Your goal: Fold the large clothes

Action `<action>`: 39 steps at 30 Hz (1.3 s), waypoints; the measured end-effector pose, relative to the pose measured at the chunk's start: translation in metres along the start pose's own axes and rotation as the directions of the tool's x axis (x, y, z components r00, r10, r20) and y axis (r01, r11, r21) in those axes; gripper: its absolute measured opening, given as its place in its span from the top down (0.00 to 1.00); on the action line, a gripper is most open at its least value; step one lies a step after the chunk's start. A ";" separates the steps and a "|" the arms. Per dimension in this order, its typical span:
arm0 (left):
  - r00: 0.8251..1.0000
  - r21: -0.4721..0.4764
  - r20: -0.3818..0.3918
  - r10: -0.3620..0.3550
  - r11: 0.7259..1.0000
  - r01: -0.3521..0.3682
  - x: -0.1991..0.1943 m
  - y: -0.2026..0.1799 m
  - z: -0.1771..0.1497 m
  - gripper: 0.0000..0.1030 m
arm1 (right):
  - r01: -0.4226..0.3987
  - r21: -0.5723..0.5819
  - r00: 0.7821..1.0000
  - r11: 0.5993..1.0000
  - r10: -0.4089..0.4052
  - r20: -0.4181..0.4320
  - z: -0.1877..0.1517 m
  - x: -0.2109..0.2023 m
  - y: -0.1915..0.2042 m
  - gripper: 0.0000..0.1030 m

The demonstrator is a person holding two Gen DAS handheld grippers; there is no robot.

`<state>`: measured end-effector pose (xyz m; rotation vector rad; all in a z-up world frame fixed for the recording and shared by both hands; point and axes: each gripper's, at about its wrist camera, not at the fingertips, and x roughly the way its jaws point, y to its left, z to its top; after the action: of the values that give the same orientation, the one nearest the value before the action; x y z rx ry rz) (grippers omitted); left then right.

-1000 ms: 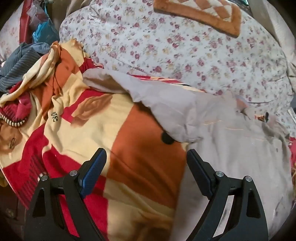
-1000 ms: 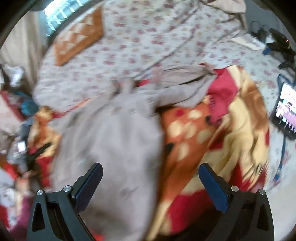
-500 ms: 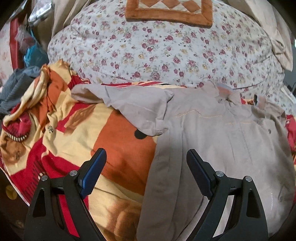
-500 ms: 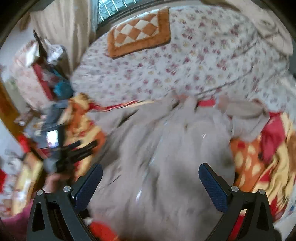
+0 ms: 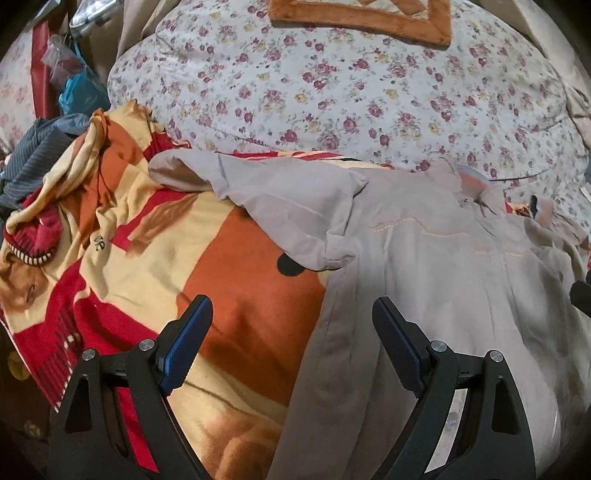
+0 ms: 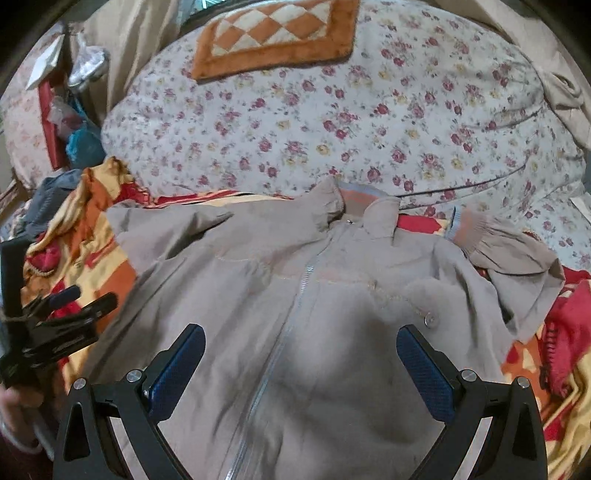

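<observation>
A large beige zip jacket (image 6: 295,295) lies front up on a red, orange and yellow blanket (image 5: 155,266), collar toward the floral bedding. Its left sleeve (image 5: 266,206) lies bunched and folded across the blanket; its right sleeve (image 6: 517,254) is crumpled with a ribbed cuff. My left gripper (image 5: 291,332) is open and empty above the jacket's left edge; it also shows in the right wrist view (image 6: 70,302). My right gripper (image 6: 301,358) is open and empty above the jacket's zip.
A floral quilt (image 6: 332,122) with an orange checked mat (image 6: 277,33) fills the back. A striped dark garment (image 5: 29,166) and a red knitted item (image 5: 33,240) lie at the left. Bags and clutter (image 5: 74,85) stand at the far left.
Both grippers have swung over the jacket. The right view has panned left from the blanket's right side to the jacket's middle. The left view shifted slightly right. Both grippers stay open.
</observation>
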<state>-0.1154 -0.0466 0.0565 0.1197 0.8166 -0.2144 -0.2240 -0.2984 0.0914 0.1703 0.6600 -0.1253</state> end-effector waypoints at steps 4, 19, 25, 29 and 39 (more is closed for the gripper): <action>1.000 0.008 0.001 0.019 1.000 -0.019 0.007 -0.005 0.000 0.14 | 0.016 0.071 1.000 0.997 -0.017 0.012 -0.009 0.015 -0.015 0.00; 1.000 0.014 -0.016 0.019 1.000 -0.019 0.020 -0.013 0.003 0.14 | 0.112 0.233 0.993 0.966 -0.098 -0.070 -0.026 0.040 -0.058 0.01; 1.000 0.001 -0.014 0.019 1.000 -0.019 0.020 -0.009 0.002 0.14 | 0.116 0.220 0.991 0.969 -0.097 -0.092 -0.028 0.045 -0.054 0.01; 1.000 -0.010 -0.018 0.022 1.000 -0.022 0.021 -0.006 0.002 0.14 | 0.114 0.215 0.992 0.970 -0.097 -0.085 -0.029 0.043 -0.053 0.01; 1.000 -0.002 -0.014 0.021 1.000 -0.021 0.020 -0.007 0.001 0.14 | 0.128 0.222 0.989 0.967 -0.107 -0.103 -0.030 0.048 -0.055 0.01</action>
<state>-0.1030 -0.0561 0.0422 0.1279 0.8291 -0.1934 -0.2142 -0.3495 0.0320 0.3598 0.7456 -0.3101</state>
